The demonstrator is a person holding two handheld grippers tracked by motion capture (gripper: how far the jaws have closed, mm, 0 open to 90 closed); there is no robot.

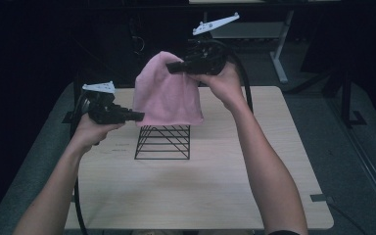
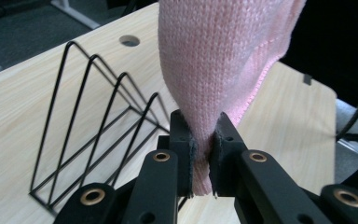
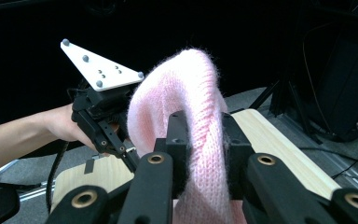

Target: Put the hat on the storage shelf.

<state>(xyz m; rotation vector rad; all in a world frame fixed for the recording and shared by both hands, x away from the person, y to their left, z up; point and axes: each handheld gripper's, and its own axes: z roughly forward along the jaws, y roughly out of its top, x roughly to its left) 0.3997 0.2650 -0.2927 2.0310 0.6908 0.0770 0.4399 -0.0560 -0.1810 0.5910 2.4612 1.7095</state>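
Pink knitwear is up in the air between two grippers, and both have a proper bite on it! The left gripper (image 1: 136, 116) has its fingers (image 2: 182, 149) pressed together on the lower hem corner of the pink knitted cloth (image 1: 165, 93); in the left gripper view the knit rises straight up out of the pinch and away from the fingers. The right gripper (image 1: 174, 67) sits higher and farther back, its fingers (image 3: 177, 140) clamped on a thick bunched fold at the very top of the cloth, with the fabric humping over and beyond them in the right gripper view. So the cloth hangs as a drape, long axis running down and toward the person from the right fingers to the left ones. Directly beneath that drape, just below and slightly ahead of the left fingers, stands the black wire rack (image 1: 162, 142) on the tabletop (image 1: 225, 181), its triangular dividers lined up in a row. The cloth's lower edge looks to be brushing or just overlapping the rack's top, though contact is hard to call. My read: the left gripper is nearer the rack, so lowering the cloth over those wires turns on the right hand coming down while the left steers the hem.
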